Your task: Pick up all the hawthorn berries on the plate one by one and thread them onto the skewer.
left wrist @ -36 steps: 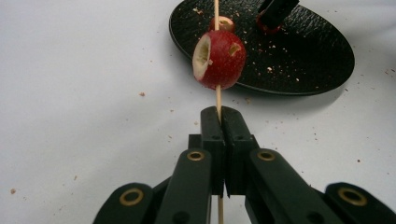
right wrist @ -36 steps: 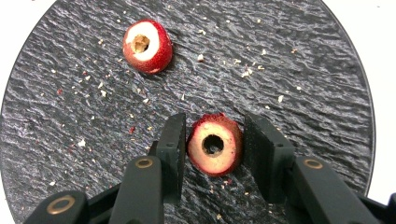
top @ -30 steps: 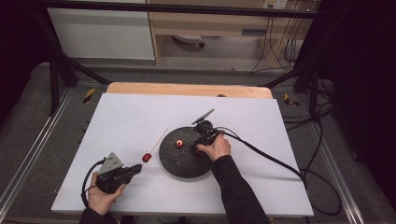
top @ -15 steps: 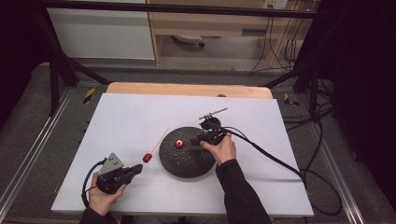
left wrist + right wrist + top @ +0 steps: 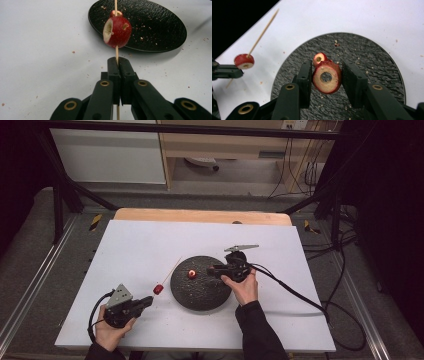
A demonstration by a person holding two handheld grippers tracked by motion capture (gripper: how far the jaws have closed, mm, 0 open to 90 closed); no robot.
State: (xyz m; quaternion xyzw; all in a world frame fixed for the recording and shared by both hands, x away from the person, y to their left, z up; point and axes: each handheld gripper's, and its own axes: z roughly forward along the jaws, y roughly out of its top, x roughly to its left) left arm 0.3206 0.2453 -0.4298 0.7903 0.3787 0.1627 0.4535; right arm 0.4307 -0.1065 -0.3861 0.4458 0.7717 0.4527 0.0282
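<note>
Left tongs: closed on a thin wooden skewer, held low over the near left part of the tabletop, pointing toward the plate; gripped by the left hand.

Skewer: clamped between the black jaws, running up and away from them toward the far side of the tabletop. One red fruit piece threaded on it just beyond the jaw tips, cored, pale flesh showing at the cut face. In the right gripper view, same skewered piece seen at left, off the plate.

Plate: round, black, rough-textured, near the middle of the tabletop, scattered with small crumbs. One small red piece lying on it, pale centre up.

Right tongs: over the plate, gripping a red ring-shaped fruit slice with a hole through its pale middle; left jaw touching the slice, right jaw just beside its edge. Held by the right hand, black cable trailing off to the right.

Tabletop: white sheet over a wooden top, speckled with red crumbs near the plate.
</note>
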